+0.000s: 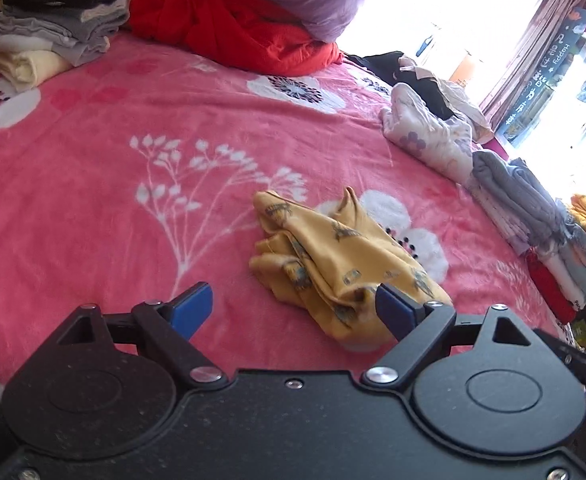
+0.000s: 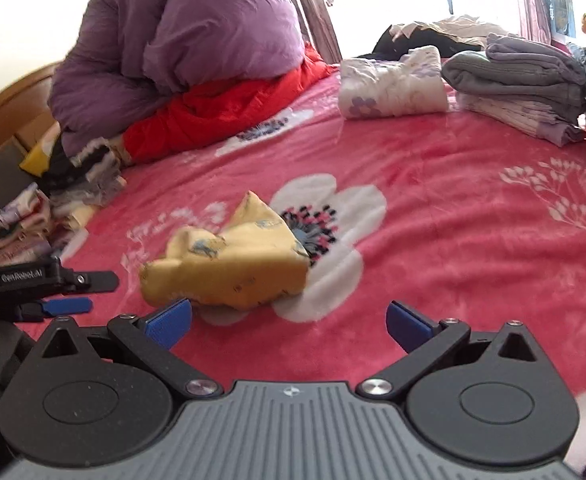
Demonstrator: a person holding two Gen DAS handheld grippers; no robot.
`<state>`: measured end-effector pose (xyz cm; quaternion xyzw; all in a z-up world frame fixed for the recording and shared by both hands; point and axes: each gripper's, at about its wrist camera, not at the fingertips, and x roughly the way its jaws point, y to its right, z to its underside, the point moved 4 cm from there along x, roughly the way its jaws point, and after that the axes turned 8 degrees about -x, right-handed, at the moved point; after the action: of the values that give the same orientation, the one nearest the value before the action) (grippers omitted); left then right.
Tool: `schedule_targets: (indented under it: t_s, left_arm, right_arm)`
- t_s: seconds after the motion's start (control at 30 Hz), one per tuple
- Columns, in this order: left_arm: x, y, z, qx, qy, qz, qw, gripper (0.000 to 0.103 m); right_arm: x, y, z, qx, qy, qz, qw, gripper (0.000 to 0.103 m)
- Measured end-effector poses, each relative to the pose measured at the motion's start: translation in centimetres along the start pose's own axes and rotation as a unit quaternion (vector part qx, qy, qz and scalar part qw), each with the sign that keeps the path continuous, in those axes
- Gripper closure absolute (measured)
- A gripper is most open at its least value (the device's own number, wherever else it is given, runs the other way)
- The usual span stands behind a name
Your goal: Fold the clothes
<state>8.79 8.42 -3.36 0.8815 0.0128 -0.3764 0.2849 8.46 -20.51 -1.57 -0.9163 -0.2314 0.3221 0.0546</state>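
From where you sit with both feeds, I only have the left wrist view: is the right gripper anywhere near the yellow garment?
Observer: Yes. The right gripper hangs open just short of the yellow garment, and nothing sits between its fingers.
Operator: Can you see my left gripper from that side?
Observer: Yes, the left gripper shows at the left edge of the right wrist view, beside the garment.
Operator: What is behind the purple bedding?
Observer: A wooden headboard stands to the left of the purple bedding.
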Motion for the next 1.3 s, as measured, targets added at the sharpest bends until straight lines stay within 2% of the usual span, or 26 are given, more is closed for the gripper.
schedule_targets:
  t_s: [0.1, 0.23, 0.4, 0.57, 0.7, 0.73, 0.8, 0.87, 0.93, 1.0, 1.03, 1.07, 1.1, 1.17, 1.3]
  left_arm:
    - [1.0, -0.3, -1.4, 0.005, 0.002, 0.011, 0.9999, 0.014]
    - [3.6, 0.1, -3.0, 0.031, 0.000, 0.007, 0.9995, 0.014]
    - [7.6, 0.5, -4.1, 0.022, -0.029, 0.014, 0.9992, 0.014]
    - [10.2, 0.5, -4.4, 0.027, -0.052, 0.017, 0.9981, 0.014]
    - [10.8, 0.1, -5.0, 0.028, -0.048, 0.013, 0.9984, 0.016]
    - [11.1, -0.2, -5.2, 0.021, -0.051, 0.014, 0.9984, 0.017]
    - [11.5, -0.5, -5.3, 0.016, -0.056, 0.016, 0.9982, 0.032]
    - [11.8, -0.5, -5.1, 0.019, -0.059, 0.018, 0.9979, 0.035]
    - [12.1, -0.5, -5.0, 0.021, -0.062, 0.021, 0.9976, 0.050]
    - [12.4, -0.4, -4.8, 0.024, -0.064, 0.024, 0.9974, 0.076]
    - [12.1, -0.1, -4.8, 0.032, -0.057, 0.026, 0.9976, 0.079]
    - [12.1, 0.5, -5.0, 0.040, -0.048, 0.026, 0.9977, 0.086]
    - [11.7, 0.8, -4.9, 0.051, -0.037, 0.030, 0.9975, 0.091]
    - [10.4, 1.6, -4.8, 0.067, -0.019, 0.056, 0.9960, 0.091]
    - [7.8, 3.1, -4.5, 0.097, 0.018, 0.108, 0.9893, 0.092]
  right_arm:
    - [2.2, 0.0, -1.1, 0.002, 0.012, -0.019, 1.000, 0.000]
    - [5.7, 1.1, -2.2, 0.002, -0.001, -0.030, 1.000, 0.000]
    - [9.4, 2.6, -4.4, 0.017, 0.009, -0.051, 0.999, 0.000]
    - [13.6, 3.0, -5.0, 0.033, -0.007, -0.069, 0.997, 0.000]
    - [16.0, 2.8, -5.1, 0.020, -0.030, -0.073, 0.997, 0.001]
    - [16.4, 2.8, -5.1, 0.018, -0.035, -0.073, 0.997, 0.005]
    - [16.9, 3.2, -5.3, 0.024, -0.040, -0.082, 0.996, 0.011]
    - [17.6, 3.7, -5.3, 0.042, -0.047, -0.097, 0.993, 0.023]
    - [18.4, 3.9, -4.9, 0.054, -0.065, -0.103, 0.991, 0.029]
    - [19.1, 3.6, -4.2, 0.048, -0.087, -0.103, 0.990, 0.043]
    - [19.2, 3.3, -3.9, 0.043, -0.091, -0.107, 0.989, 0.058]
    - [19.2, 3.0, -3.7, 0.038, -0.094, -0.112, 0.989, 0.071]
    - [19.2, 2.7, -3.4, 0.033, -0.097, -0.117, 0.988, 0.075]
    - [18.7, 2.1, -3.4, 0.024, -0.087, -0.124, 0.988, 0.088]
    - [17.1, 1.8, -3.5, 0.023, -0.058, -0.130, 0.990, 0.092]
